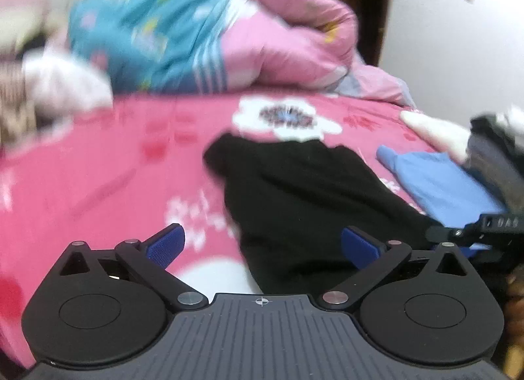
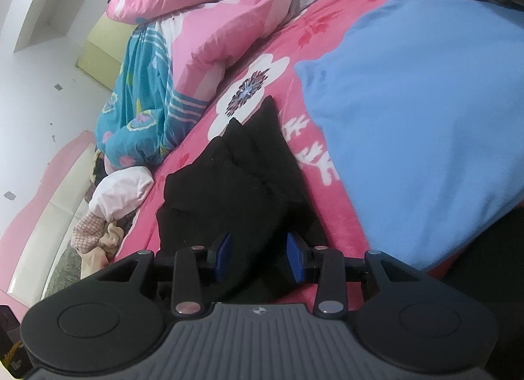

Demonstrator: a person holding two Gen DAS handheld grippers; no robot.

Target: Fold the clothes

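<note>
Lying on the pink floral bed (image 2: 330, 42): black garment (image 2: 229, 177), bunched in layered folds, long axis running away from both hand-held grippers toward the quilt (image 2: 209, 19). Right hand-held gripper (image 2: 258, 257) is nearer, directly over the garment's near end, jaws partly apart with black cloth between them; a grip cannot be confirmed. Left hand-held gripper (image 1: 262, 242) spread wide, empty, garment ahead-right. Blue garment (image 2: 419, 111) lies flat just beside.
</note>
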